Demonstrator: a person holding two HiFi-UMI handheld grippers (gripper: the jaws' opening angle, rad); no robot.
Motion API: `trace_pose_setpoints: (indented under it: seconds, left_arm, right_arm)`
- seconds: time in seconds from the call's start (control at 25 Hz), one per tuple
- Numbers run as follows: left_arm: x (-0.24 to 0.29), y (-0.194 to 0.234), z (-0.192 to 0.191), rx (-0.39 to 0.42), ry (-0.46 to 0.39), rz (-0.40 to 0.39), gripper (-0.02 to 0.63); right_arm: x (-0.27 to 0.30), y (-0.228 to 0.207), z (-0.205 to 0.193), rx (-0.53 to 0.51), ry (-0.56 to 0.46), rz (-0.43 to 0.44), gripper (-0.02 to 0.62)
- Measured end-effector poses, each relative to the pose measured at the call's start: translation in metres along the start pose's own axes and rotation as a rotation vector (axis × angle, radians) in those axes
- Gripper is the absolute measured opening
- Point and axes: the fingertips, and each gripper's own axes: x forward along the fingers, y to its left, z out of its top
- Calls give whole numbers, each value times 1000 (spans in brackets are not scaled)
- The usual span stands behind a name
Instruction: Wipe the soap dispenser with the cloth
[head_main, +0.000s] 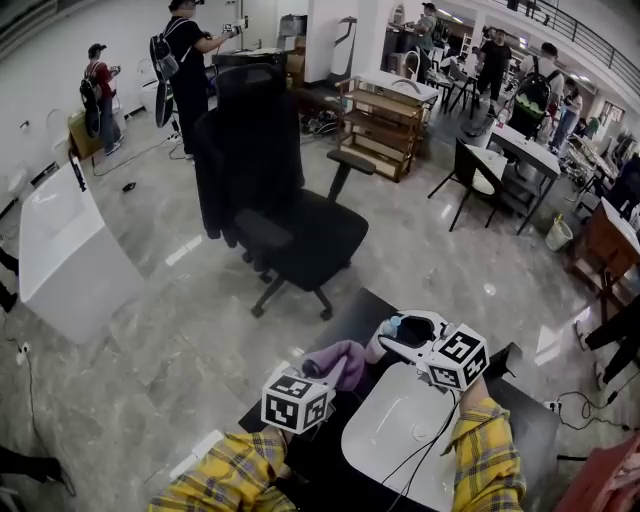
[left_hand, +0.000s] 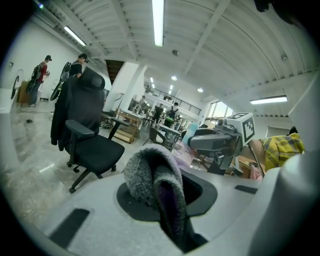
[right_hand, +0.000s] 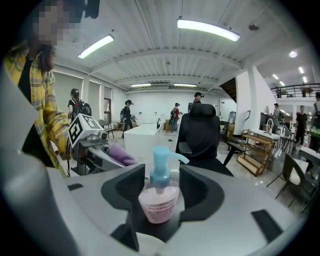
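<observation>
Left gripper (left_hand: 167, 200), jaws nearly together, is pinching a bunched purple fleece cloth (left_hand: 147, 172); right gripper (right_hand: 161, 182), jaws wide, is clamping the clear pink-filled soap dispenser (right_hand: 158, 205) at the cloth's 2 o'clock, apart, so I am judging steady bracing plus gentle sweeping best.

The soap dispenser (right_hand: 159, 200) is a clear bottle of pink soap with a blue pump. It stands upright, squeezed in the right gripper (right_hand: 160, 182). The fluffy purple cloth (left_hand: 152, 175) sits folded in the left gripper (left_hand: 167, 200).
</observation>
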Motion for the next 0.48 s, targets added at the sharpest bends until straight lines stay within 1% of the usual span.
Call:
trace_pose_setpoints:
  seconds: [0.12,0.2,0.24,0.28,0.36,0.48]
  left_arm:
    - [2,-2,-1,9,4,-4,57]
    - [2,-1,-1,8,7,-1,57]
    - [2,0,-1,7,8,1,57]
    - [3,0,-1,6,10,2,57]
    - [5,0,-3,5,13,1,57]
    - [8,1,-6,0,13,3,57]
  right_arm:
    - [4,5,1,-54,2,38,204]
    - [7,6,4,-71,-7,51,198]
    - [9,6,5,-79,-7,55,186]
    - [9,6,5,-87,-6,59,159]
    - [9,6,4,-94,-8,69,129]
    - [9,6,3,-70,-23,74,126]
